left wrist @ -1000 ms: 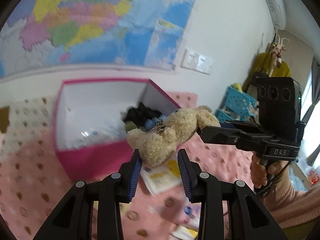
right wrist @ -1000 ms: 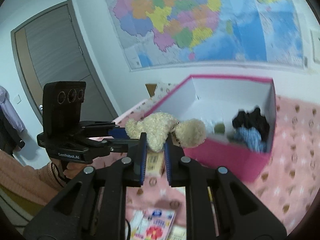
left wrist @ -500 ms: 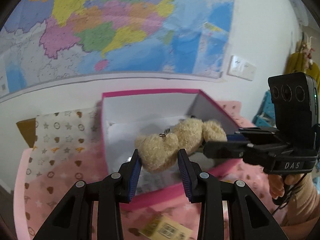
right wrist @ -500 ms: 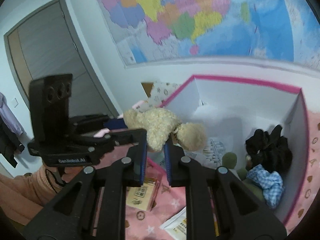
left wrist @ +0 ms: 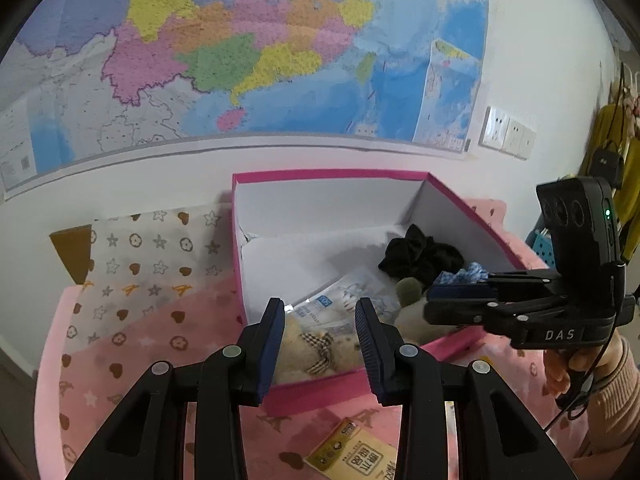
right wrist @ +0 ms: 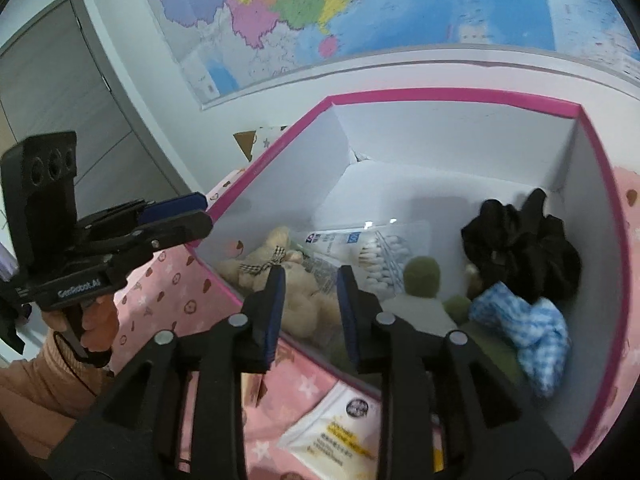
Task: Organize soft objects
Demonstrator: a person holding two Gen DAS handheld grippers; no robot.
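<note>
Now we are lowering the bear (left wrist: 316,350) into the box (left wrist: 328,176); left fingers (left wrist: 320,320) are narrow on it, right fingers (right wrist: 310,280) have just been parting, so it is risking snagging the near wall.

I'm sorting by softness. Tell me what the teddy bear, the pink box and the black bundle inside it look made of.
Teddy bear: cream plush, with a nubbly curled pile and a checked fabric bow.
Pink box: probably stiff cardboard, with straight matt walls, a white inside and a split at one corner.
Black bundle: soft cloth, gathered into folds; the fibre cannot be told.
</note>
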